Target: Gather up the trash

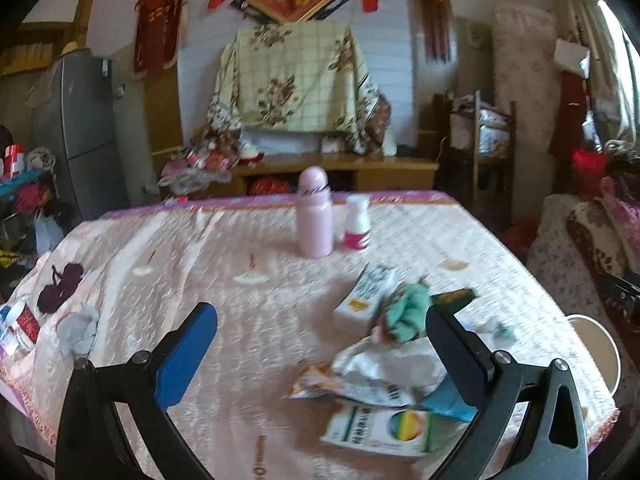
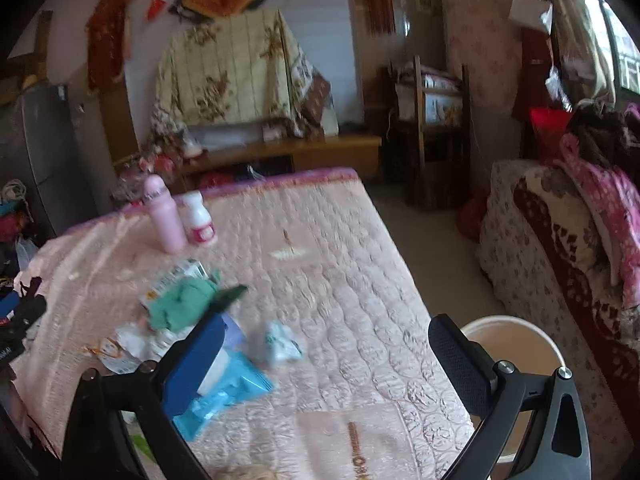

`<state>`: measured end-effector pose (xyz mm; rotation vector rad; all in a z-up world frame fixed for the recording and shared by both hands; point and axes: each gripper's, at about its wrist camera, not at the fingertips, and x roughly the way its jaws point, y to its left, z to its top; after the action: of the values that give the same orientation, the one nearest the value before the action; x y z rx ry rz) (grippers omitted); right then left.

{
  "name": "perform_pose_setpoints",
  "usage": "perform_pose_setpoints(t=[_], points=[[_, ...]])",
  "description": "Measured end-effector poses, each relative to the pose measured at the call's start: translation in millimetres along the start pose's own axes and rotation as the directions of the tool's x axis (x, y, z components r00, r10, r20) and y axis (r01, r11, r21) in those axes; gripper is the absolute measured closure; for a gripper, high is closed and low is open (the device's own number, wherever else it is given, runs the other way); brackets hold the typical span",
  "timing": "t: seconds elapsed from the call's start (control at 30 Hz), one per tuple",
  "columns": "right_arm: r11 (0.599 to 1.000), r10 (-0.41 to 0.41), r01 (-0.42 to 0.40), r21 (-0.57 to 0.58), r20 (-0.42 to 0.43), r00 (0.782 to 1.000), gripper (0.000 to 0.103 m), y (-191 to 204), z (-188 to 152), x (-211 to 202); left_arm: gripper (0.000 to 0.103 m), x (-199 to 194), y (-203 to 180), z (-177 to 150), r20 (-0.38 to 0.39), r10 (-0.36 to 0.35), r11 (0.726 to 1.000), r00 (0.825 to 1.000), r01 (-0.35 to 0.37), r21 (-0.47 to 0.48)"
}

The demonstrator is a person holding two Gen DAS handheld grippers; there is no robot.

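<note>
A heap of trash lies on the pink-clothed table (image 1: 248, 320): a green crumpled wad (image 1: 408, 308), a white crumpled bag (image 1: 392, 372), an orange wrapper (image 1: 316, 384), a medicine box (image 1: 380, 428) and a white carton (image 1: 364, 292). My left gripper (image 1: 320, 340) is open and empty, just left of the heap. In the right wrist view the green wad (image 2: 180, 304), a blue wrapper (image 2: 224, 392) and a small crumpled white-green scrap (image 2: 280, 342) show. My right gripper (image 2: 324, 348) is open and empty above the table. A white bucket (image 2: 516, 340) stands beside the table's right edge.
A pink bottle (image 1: 315, 216) and a white bottle with a pink label (image 1: 357, 222) stand at the table's far side. A grey rag (image 1: 78, 328) and a red-labelled jar (image 1: 24, 320) lie at the left edge. A quilt-covered sofa (image 2: 560, 248) is at the right.
</note>
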<state>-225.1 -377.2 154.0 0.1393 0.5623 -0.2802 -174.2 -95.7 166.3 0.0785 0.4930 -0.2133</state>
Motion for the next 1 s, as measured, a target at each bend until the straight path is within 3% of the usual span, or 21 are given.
perform_pose_setpoints(t=[0.33,1.0], points=[[0.999,0.033,-0.028,-0.042,0.105,0.994,0.000,26,13,-36,0.000,-16,-26,7,0.081,-0.052,0.999,0.995,0.051,0.014],[0.997,0.034,-0.024,-0.076,0.140,0.990,0.000,40,20,-44,0.000,-17,-24,11,0.113,-0.057,0.998,0.992,0.058,-0.005]])
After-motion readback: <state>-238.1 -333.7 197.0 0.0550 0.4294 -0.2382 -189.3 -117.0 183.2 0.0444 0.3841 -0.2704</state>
